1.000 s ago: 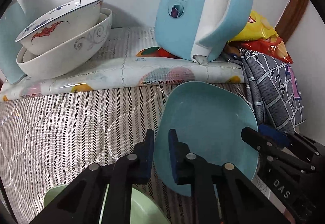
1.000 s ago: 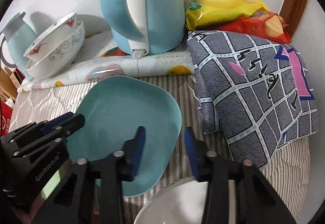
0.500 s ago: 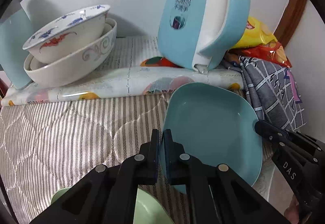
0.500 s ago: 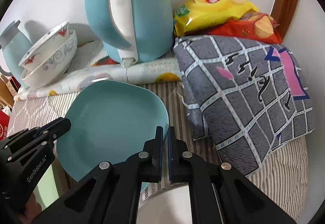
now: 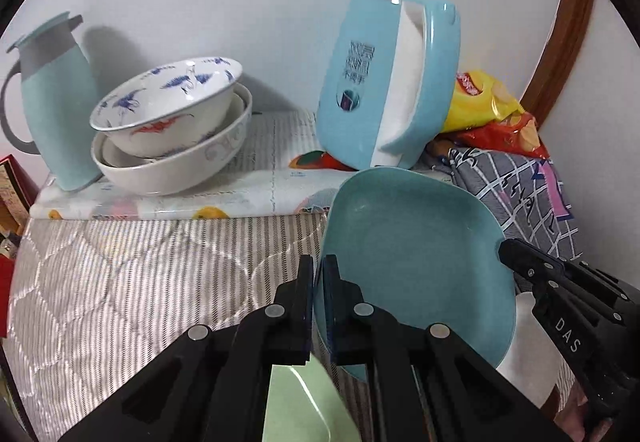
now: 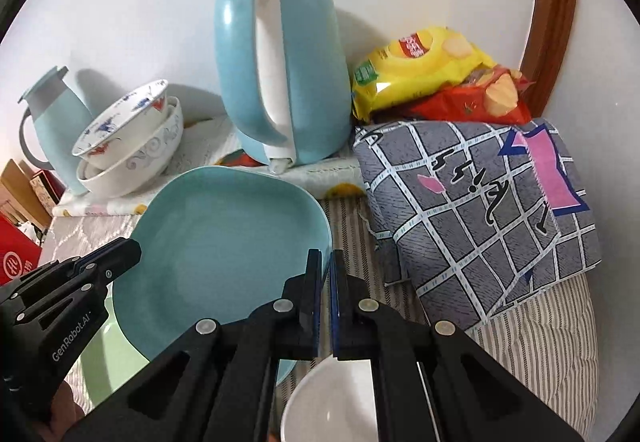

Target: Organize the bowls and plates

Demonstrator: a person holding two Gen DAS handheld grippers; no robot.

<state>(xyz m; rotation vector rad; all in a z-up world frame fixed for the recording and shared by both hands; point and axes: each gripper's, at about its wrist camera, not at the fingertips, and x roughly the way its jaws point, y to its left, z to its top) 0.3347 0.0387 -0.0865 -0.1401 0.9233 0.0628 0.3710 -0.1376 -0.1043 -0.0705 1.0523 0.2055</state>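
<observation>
**Teal plate pinched at both rims above the bed**

Left wrist view: the left gripper (image 5: pixel 318 290) at bottom centre is clenched on the near-left rim of the rounded-square teal ceramic plate (image 5: pixel 412 258), its blue pads on either face of the edge. The plate fills the lower right, tilted, apparently clear of the striped quilted bed cover (image 5: pixel 132 274). The right gripper (image 5: pixel 505 248) comes in from the right edge and meets the opposite rim. A pale green plate (image 5: pixel 296 406) shows below the jaws. At upper left, two nested white patterned bowls (image 5: pixel 172 129) sit on a fruit-print plastic sheet (image 5: pixel 168 201) beside a light blue jug (image 5: pixel 52 109); a light blue electric kettle (image 5: pixel 384 81) stands at upper centre.

Right wrist view: the right gripper, bottom centre, is clamped on the plate's right rim, with the left gripper at lower left on the far side. A white bowl (image 6: pixel 336 398) lies under the jaws; a grey checked cloth (image 6: pixel 480 217) and snack bags (image 6: pixel 432 73) occupy the right.

The plate looks stiff, glazed and slippery, moderately heavy and breakable. Judging by this, thin rim pinches could slip if it tilts; opposite-edge holds, kept level, suit it best.
</observation>
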